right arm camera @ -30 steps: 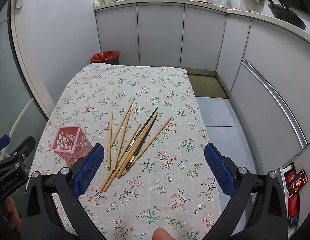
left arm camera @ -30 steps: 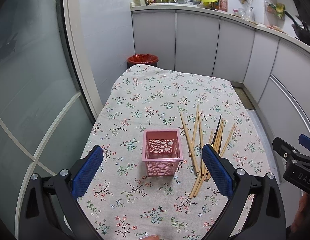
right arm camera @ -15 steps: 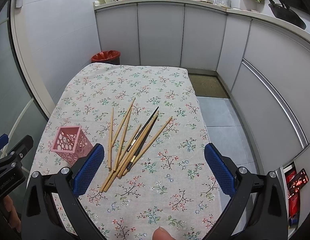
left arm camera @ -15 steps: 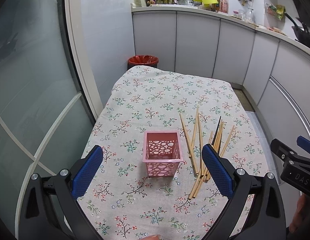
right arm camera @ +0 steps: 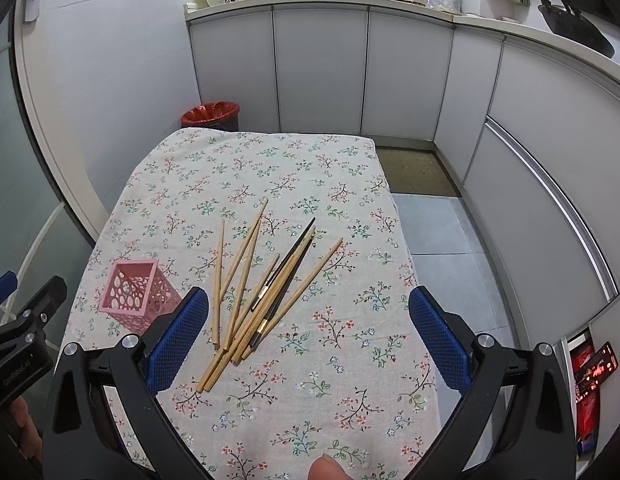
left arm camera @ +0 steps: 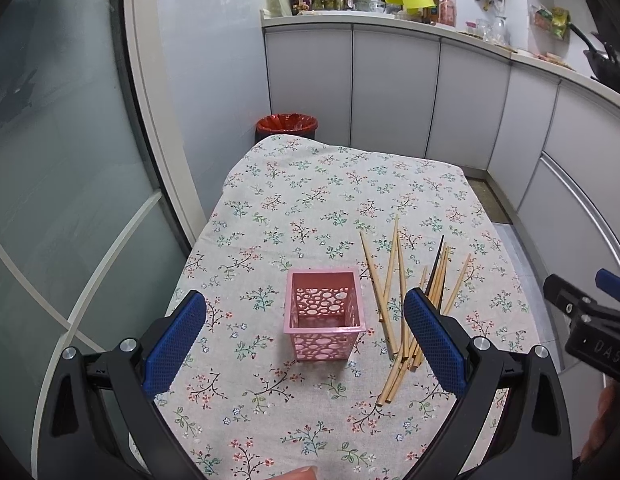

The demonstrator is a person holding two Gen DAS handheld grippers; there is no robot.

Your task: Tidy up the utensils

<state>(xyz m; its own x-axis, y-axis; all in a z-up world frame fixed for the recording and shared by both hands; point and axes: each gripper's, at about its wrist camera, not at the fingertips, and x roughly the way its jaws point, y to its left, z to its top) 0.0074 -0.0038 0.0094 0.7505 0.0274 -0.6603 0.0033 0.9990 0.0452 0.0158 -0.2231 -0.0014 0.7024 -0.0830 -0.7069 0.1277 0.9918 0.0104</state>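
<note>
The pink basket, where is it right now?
The pink basket stands upright on the floral tablecloth, just left of the chopsticks. In the left wrist view it sits between the open left gripper's fingers.

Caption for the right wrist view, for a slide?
Open right gripper above scattered chopsticks beside an empty pink basket.

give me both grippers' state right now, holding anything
Left gripper: open, holding nothing, above the pink basket.
Right gripper: open, holding nothing, above the chopsticks.
</note>
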